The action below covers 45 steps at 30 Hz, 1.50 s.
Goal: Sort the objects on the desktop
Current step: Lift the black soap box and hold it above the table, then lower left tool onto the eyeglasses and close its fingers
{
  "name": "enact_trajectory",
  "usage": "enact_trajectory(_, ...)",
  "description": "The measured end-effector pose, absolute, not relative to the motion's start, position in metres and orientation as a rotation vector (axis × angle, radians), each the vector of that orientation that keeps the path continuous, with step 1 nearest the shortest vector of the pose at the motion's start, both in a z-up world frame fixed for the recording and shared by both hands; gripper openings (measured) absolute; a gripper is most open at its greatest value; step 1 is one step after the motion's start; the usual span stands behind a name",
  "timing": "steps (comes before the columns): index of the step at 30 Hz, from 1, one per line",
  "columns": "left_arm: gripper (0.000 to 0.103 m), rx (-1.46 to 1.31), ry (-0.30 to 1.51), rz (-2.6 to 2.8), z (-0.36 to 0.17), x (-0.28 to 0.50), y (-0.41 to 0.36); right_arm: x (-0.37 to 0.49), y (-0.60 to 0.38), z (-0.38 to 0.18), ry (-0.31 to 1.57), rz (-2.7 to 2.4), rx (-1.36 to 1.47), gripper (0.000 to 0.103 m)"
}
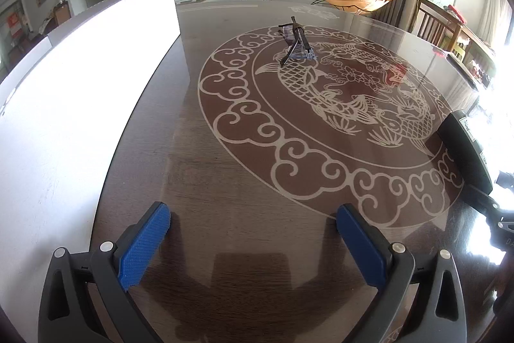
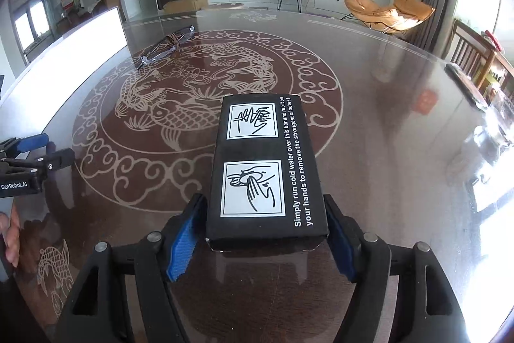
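Observation:
A black box (image 2: 263, 166) with white hand-washing pictures and white text sits between the blue pads of my right gripper (image 2: 263, 237), which is shut on its near end, just above the table. The same box shows at the right edge of the left wrist view (image 1: 465, 147). A pair of glasses (image 1: 297, 45) lies on the far part of the dark patterned table (image 1: 241, 182); it also shows in the right wrist view (image 2: 165, 49). My left gripper (image 1: 253, 230) is open and empty, low over the table. It appears at the left edge of the right wrist view (image 2: 41, 150).
A large white board (image 1: 64, 105) lies along the table's left side, also seen in the right wrist view (image 2: 70, 60). A wooden chair (image 1: 430, 21) stands beyond the table's right edge. A dark flat object (image 2: 465, 82) lies near the right rim.

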<state>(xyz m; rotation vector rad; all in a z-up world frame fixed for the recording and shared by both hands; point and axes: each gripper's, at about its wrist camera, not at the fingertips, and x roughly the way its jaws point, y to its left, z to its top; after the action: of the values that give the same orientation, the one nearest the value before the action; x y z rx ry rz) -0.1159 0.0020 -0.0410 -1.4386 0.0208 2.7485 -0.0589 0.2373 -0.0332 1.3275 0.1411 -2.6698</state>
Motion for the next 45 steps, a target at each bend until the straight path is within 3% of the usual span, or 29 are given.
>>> enact_trajectory(12, 0.103, -1.439, 0.021, 2.749, -0.041, -0.115, 0.002, -0.076, 0.237, -0.031, 0.129, -2.675, 1.370, 0.102)
enact_trajectory(37, 0.103, -1.447, 0.029, 2.741, -0.041, -0.117, 0.002, -0.078, 0.238, -0.029, 0.129, -2.674, 1.372, 0.103)
enact_trajectory(45, 0.103, -1.417, 0.096, 2.665, -0.040, -0.173, 0.029, -0.078, 0.239, -0.029, 0.129, -2.674, 1.372, 0.103)
